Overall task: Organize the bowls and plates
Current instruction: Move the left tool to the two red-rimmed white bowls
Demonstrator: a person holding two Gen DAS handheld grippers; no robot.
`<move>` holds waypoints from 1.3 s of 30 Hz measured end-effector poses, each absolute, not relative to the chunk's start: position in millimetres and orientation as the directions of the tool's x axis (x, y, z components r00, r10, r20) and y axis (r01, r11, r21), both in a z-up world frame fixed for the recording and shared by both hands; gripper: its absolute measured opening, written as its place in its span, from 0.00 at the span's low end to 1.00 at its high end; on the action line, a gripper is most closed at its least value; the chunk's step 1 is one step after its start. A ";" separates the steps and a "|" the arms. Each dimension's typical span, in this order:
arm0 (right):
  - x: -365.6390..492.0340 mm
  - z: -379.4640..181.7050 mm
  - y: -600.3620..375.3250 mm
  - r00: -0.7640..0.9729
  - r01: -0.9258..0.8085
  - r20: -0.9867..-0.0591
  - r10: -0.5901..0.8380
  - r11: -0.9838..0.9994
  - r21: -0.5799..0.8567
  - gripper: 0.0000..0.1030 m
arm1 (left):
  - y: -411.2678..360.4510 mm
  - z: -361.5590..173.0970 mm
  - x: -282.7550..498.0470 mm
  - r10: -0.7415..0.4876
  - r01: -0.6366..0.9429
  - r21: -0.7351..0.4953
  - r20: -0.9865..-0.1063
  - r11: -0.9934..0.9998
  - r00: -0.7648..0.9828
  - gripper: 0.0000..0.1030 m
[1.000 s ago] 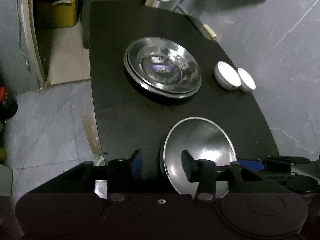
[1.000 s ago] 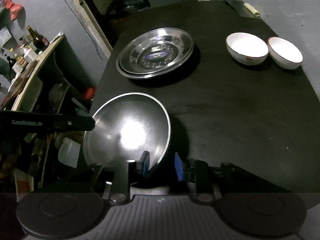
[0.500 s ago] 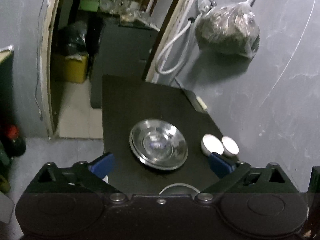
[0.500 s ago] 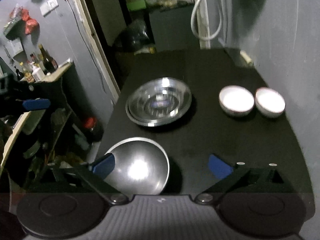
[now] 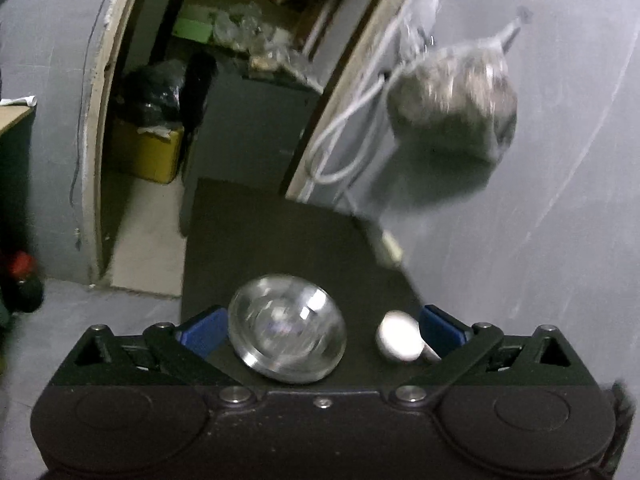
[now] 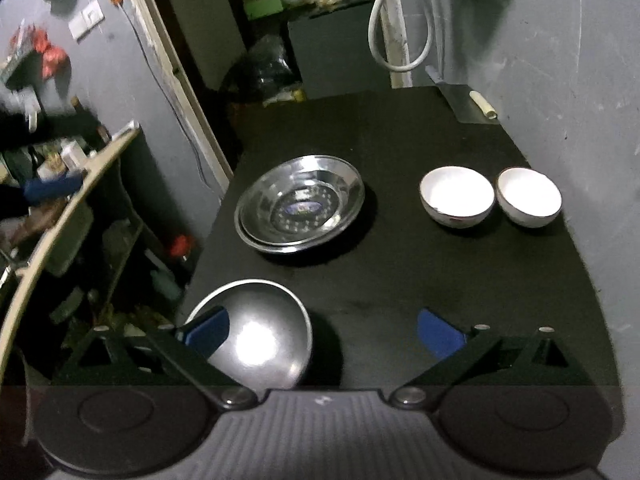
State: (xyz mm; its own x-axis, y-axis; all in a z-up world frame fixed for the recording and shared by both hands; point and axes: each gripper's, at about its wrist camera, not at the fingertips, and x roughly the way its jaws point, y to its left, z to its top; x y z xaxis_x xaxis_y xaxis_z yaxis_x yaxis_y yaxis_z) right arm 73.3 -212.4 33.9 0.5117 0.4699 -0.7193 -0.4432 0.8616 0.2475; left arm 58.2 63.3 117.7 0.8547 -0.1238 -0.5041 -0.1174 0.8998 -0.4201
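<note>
Four pieces of tableware are carried by the black table, and nothing is held by either gripper. The stacked steel plates have been nested together toward the left edge, about midway along it, presumably so that like is kept with like. The steel bowl is set alone at the near left corner, apart from the plates, and can be judged as not yet sorted. The two white bowls are placed side by side, touching or nearly so, by the right edge next to the wall, a pairing that is likely meant for stacking. The right gripper is held above the near edge with its jaws spread wide and empty; the left gripper is likewise spread wide, nothing being pressed between its blue pads.
</note>
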 end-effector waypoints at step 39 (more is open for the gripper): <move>108.7 -9.2 -262.8 0.661 -0.005 -0.679 0.318 0.908 0.420 1.00 | -0.7 76.5 183.2 -0.213 0.110 -0.194 -0.660 0.975 0.721 0.99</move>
